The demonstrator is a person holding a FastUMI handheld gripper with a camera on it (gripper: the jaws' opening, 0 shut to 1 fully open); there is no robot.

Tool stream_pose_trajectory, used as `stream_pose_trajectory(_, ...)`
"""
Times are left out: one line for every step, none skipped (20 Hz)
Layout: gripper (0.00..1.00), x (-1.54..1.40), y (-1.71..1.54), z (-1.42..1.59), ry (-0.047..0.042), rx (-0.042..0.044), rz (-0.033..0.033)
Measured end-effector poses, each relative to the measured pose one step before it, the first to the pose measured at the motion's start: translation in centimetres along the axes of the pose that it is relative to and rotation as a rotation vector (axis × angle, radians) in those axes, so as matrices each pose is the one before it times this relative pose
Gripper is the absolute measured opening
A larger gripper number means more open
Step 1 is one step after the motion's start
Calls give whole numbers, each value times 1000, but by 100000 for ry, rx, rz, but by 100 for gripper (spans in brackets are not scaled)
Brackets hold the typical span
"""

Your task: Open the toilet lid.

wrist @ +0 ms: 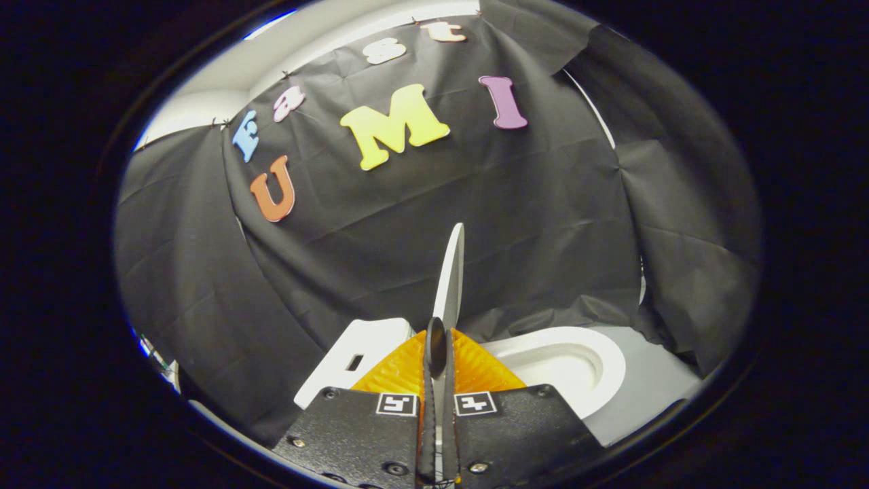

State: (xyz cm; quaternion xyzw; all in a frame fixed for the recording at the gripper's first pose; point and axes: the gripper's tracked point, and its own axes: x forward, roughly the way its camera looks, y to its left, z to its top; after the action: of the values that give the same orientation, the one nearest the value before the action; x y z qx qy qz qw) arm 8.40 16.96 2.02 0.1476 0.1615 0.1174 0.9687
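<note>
From the gripper view, the toilet lid [451,272] stands on edge, seen almost edge-on as a thin white blade rising straight ahead of the gripper [438,346]. Its lower edge runs down between the two fingers, and both fingers [429,380] are drawn together on it, so the tongs look closed on the lid's rim. The lid's long axis runs up and away from the tips, tilted slightly to the right at the top, in line with the fingers rather than across them.

Below and to the right of the fingers lies the toilet bowl [577,367], its seat ring a smooth, glossy white oval with a shadowed hollow inside. To the left sits a white boxy tank [353,360] with a small dark slot in its face; I cannot tell exactly how the lid's hinge meets it, since the gripper body covers that spot. The lid looks like hard, thin moulded plastic, slick and rigid. A pale grey floor [652,387] shows beyond the bowl, and wrinkled black cloth [543,204] hangs all around.

I judge the lid already lifted near upright; what remains is carrying it back toward the tank side and letting go without it falling forward.
</note>
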Motion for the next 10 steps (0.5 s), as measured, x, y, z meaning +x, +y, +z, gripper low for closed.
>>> stream_pose_trajectory(7, 101, 555, 34, 111, -197, 300)
stream_pose_trajectory(7, 75, 808, 53, 38, -348, 648)
stream_pose_trajectory(7, 104, 679, -162, -138, -820, 602)
stream_pose_trajectory(7, 162, 571, 32, -83, -1176, 305)
stream_pose_trajectory(7, 153, 517, 1, -200, -1654, -113)
stream_pose_trajectory(7, 98, 595, -46, -375, -2057, -409)
stream_pose_trajectory(7, 69, 619, -85, -336, -2156, -732)
stream_pose_trajectory(7, 135, 449, -43, -256, -1755, -582)
stream_pose_trajectory(7, 206, 574, 56, -371, -1378, -525)
stream_pose_trajectory(7, 47, 520, -101, -218, -1241, -237)
